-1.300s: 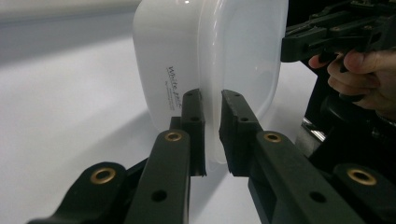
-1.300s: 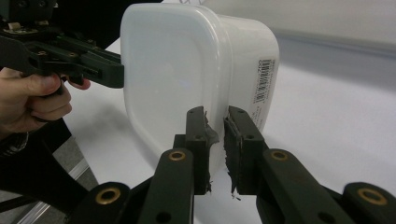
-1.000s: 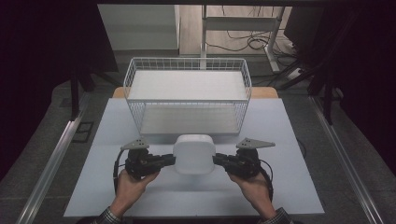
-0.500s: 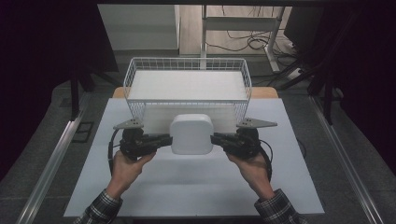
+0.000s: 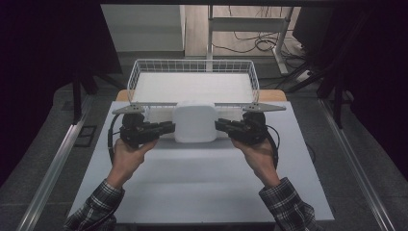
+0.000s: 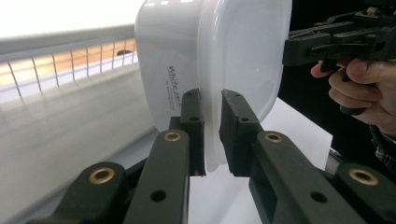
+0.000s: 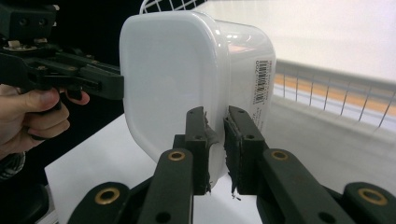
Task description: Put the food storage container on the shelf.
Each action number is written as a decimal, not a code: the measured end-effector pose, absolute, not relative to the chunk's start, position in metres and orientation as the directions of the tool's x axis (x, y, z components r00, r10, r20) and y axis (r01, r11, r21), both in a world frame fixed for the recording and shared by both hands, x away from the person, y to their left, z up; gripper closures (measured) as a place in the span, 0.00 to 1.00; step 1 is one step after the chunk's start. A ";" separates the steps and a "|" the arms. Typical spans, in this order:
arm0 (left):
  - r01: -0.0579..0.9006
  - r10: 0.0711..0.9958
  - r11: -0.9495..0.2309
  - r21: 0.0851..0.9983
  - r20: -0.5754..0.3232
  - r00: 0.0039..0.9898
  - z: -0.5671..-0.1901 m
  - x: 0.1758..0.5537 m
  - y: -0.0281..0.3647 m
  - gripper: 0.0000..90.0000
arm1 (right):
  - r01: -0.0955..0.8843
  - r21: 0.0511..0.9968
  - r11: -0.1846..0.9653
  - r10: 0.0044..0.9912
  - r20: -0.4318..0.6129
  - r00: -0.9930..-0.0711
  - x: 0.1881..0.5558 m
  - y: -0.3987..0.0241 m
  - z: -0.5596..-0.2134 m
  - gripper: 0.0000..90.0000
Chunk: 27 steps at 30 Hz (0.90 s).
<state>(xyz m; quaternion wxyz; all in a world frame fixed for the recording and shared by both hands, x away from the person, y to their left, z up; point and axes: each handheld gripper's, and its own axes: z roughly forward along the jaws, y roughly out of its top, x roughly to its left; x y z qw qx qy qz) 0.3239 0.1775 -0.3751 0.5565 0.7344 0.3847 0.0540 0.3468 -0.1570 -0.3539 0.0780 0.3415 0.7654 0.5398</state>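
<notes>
1. The left gripper (image 5: 166, 129), left of centre in the high view, is clamping its jaws on the left rim of the white plastic container (image 5: 194, 122).
2. The right gripper (image 5: 222, 126), right of centre, is pinching the opposite rim of the container with its jaws closed on it.
3. The container is hanging between the two grippers at the middle of the frame, above the white table (image 5: 202, 183), just in front of the near wall of the wire basket (image 5: 192, 65).
</notes>
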 end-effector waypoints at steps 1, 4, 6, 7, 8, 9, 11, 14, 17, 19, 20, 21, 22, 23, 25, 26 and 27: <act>0.498 0.624 -0.080 0.864 -0.346 0.700 -0.371 0.327 0.179 0.89 | 0.431 0.883 0.184 0.608 0.242 -0.756 0.350 -0.155 -0.349 0.88; 0.497 0.623 -0.074 0.865 -0.349 0.700 -0.366 0.330 0.181 0.89 | 0.429 0.885 0.182 0.607 0.242 -0.757 0.353 -0.154 -0.343 0.88; 0.492 0.625 -0.072 0.868 -0.345 0.700 -0.358 0.336 0.183 0.89 | 0.421 0.890 0.178 0.609 0.236 -0.757 0.359 -0.151 -0.335 0.88; 0.492 0.625 -0.072 0.868 -0.345 0.700 -0.358 0.336 0.183 0.89 | 0.421 0.890 0.178 0.609 0.236 -0.757 0.359 -0.151 -0.335 0.88; 0.486 0.629 -0.072 0.871 -0.339 0.700 -0.352 0.340 0.184 0.89 | 0.418 0.891 0.176 0.612 0.234 -0.756 0.362 -0.149 -0.329 0.88; 0.486 0.629 -0.072 0.871 -0.339 0.700 -0.352 0.340 0.184 0.89 | 0.418 0.891 0.176 0.612 0.234 -0.756 0.362 -0.149 -0.329 0.88; 0.485 0.632 -0.073 0.871 -0.336 0.698 -0.346 0.343 0.185 0.89 | 0.413 0.894 0.174 0.615 0.228 -0.754 0.368 -0.147 -0.320 0.88; 0.482 0.635 -0.075 0.873 -0.331 0.698 -0.339 0.349 0.185 0.89 | 0.409 0.896 0.173 0.620 0.224 -0.752 0.375 -0.146 -0.314 0.88; 0.482 0.638 -0.081 0.872 -0.326 0.698 -0.331 0.359 0.187 0.89 | 0.408 0.897 0.169 0.624 0.223 -0.749 0.381 -0.143 -0.309 0.87; 0.481 0.640 -0.082 0.873 -0.324 0.697 -0.329 0.361 0.187 0.89 | 0.410 0.896 0.168 0.626 0.224 -0.747 0.383 -0.143 -0.308 0.87; 0.484 0.645 -0.084 0.871 -0.322 0.693 -0.326 0.366 0.187 0.89 | 0.410 0.897 0.168 0.632 0.222 -0.743 0.388 -0.142 -0.305 0.87; 0.481 0.647 -0.087 0.872 -0.318 0.693 -0.324 0.368 0.187 0.89 | 0.410 0.897 0.167 0.633 0.221 -0.742 0.390 -0.142 -0.304 0.87; 0.483 0.650 -0.087 0.872 -0.318 0.690 -0.322 0.370 0.186 0.89 | 0.412 0.896 0.165 0.636 0.223 -0.739 0.392 -0.141 -0.303 0.87; 0.483 0.650 -0.087 0.872 -0.318 0.690 -0.322 0.370 0.186 0.89 | 0.412 0.896 0.165 0.636 0.223 -0.739 0.392 -0.141 -0.303 0.87; 0.486 0.656 -0.090 0.869 -0.315 0.686 -0.318 0.376 0.184 0.89 | 0.417 0.894 0.162 0.644 0.224 -0.731 0.399 -0.141 -0.300 0.87; 0.490 0.660 -0.090 0.867 -0.317 0.681 -0.317 0.378 0.184 0.89 | 0.420 0.893 0.162 0.648 0.225 -0.727 0.401 -0.141 -0.299 0.87; 0.491 0.662 -0.093 0.866 -0.315 0.680 -0.316 0.380 0.183 0.89 | 0.421 0.892 0.161 0.650 0.225 -0.726 0.403 -0.141 -0.298 0.87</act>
